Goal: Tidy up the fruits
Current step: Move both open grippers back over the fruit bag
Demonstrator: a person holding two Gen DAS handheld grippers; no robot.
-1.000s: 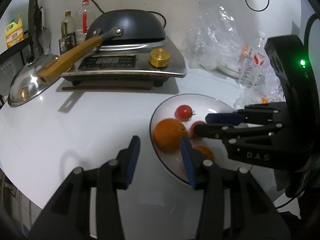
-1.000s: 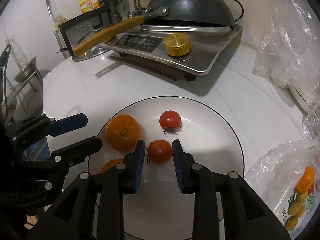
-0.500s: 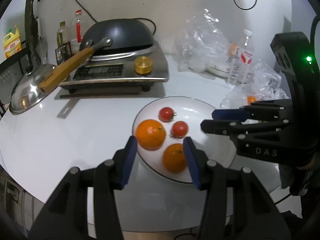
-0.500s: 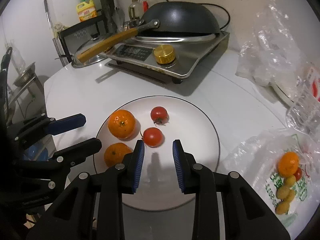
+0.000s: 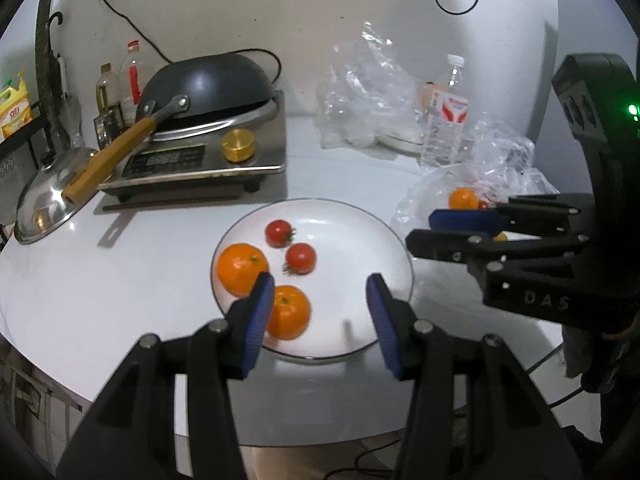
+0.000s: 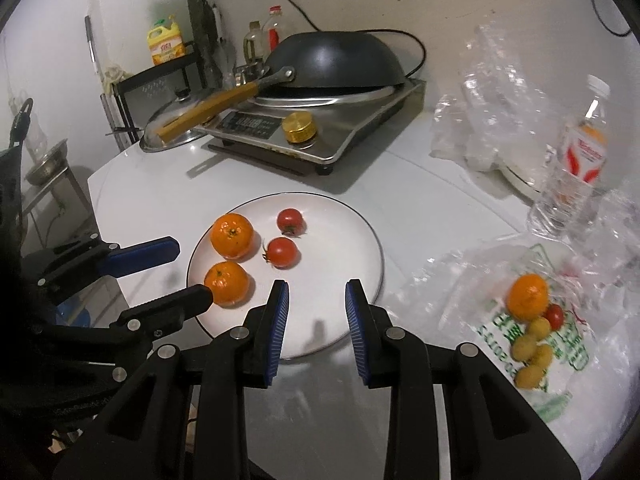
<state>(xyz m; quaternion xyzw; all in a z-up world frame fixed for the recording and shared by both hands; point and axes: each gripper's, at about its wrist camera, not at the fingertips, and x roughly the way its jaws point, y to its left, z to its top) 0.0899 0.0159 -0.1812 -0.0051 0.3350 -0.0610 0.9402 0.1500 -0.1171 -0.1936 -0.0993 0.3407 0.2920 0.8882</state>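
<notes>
Two oranges (image 6: 232, 236) (image 6: 226, 283) and two tomatoes (image 6: 291, 221) (image 6: 282, 252) on one plate (image 6: 340, 240); one orange (image 6: 528, 297) in the bag (image 6: 560, 332).

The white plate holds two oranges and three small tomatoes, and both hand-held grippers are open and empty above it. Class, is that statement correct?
Not quite: the white plate holds two tomatoes, not three, one behind the other, as the right wrist view shows. The rest stands: two oranges lie on it, and the left hand-held gripper and right hand-held gripper are open and empty.

Near orange (image 5: 289, 312) blurred (motion), partly behind left finger (image 5: 256, 314).
</notes>
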